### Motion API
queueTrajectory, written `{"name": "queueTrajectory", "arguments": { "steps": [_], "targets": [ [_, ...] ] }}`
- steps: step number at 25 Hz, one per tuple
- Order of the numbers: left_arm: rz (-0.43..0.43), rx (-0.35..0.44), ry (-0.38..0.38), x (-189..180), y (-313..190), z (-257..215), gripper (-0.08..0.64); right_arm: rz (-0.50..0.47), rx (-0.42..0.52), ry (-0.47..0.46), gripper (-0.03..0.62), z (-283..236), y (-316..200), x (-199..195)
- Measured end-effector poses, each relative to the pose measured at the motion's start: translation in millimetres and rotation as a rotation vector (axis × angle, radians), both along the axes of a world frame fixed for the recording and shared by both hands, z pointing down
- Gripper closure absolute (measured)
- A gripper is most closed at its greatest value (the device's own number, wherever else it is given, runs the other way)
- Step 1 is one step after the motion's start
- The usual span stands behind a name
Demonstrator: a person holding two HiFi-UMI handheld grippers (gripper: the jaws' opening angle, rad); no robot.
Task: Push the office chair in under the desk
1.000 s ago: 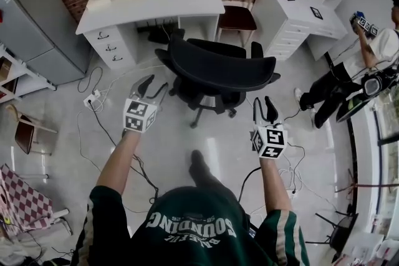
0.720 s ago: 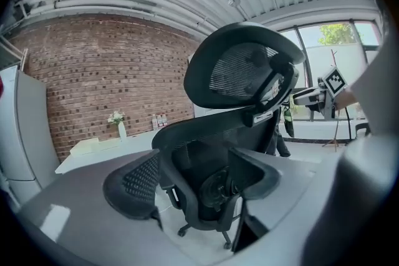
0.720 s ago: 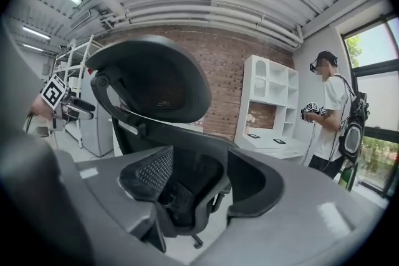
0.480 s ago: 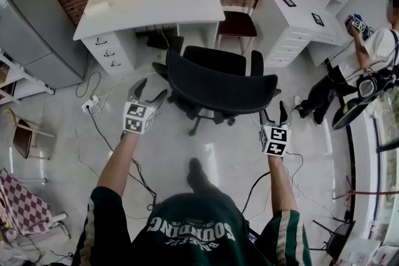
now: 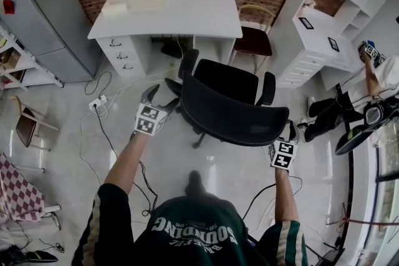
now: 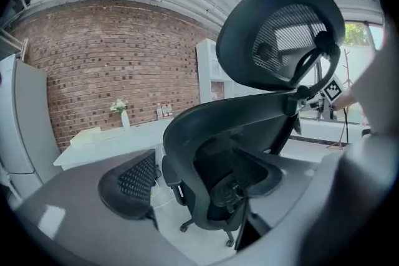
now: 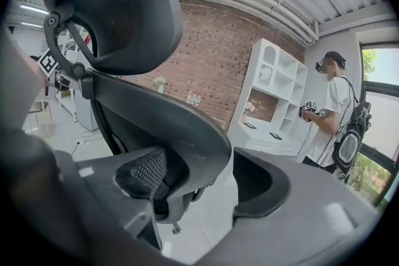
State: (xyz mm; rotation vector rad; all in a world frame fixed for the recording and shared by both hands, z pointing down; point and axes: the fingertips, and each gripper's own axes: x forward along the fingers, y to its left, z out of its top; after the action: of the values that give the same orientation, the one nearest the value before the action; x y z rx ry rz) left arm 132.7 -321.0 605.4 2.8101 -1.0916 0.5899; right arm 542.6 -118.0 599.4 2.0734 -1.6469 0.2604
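The black office chair (image 5: 227, 106) stands on the floor in front of the white desk (image 5: 168, 12), seat toward the desk and backrest toward me. My left gripper (image 5: 161, 95) is at the backrest's left edge, my right gripper (image 5: 285, 134) at its right edge. Both jaws are opening. In the left gripper view the backrest rim (image 6: 230, 128) lies in the gap of the left gripper (image 6: 199, 184), no pad pressing it. In the right gripper view the rim (image 7: 187, 134) runs between the jaws of the right gripper (image 7: 202, 184), close to the left pad.
A wooden chair (image 5: 252, 40) sits right of the desk, beside a white shelf unit (image 5: 324, 28). A person (image 5: 374, 81) stands at the far right. Cables and a power strip (image 5: 98, 103) lie on the floor to the left. A grey cabinet (image 5: 47, 28) stands left.
Both grippers have gone forward from behind the chair to the backrest's two side edges, and their jaws stand wider. The chair and desk now sit closer under me.
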Motion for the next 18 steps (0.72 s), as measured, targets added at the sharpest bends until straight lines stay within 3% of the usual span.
{"name": "queueTrajectory", "arguments": {
  "steps": [10,18],
  "targets": [
    [-0.026,0.002,-0.014,21.5,-34.2,1.2,0.179,-0.156,0.029,-0.021,0.279,5.6,-22.8,9.2],
    [-0.005,0.043,-0.035,24.4,-41.2,-5.9,0.226,-0.178,0.040,-0.065,0.291,3.0,-28.0,5.3]
  ]
}}
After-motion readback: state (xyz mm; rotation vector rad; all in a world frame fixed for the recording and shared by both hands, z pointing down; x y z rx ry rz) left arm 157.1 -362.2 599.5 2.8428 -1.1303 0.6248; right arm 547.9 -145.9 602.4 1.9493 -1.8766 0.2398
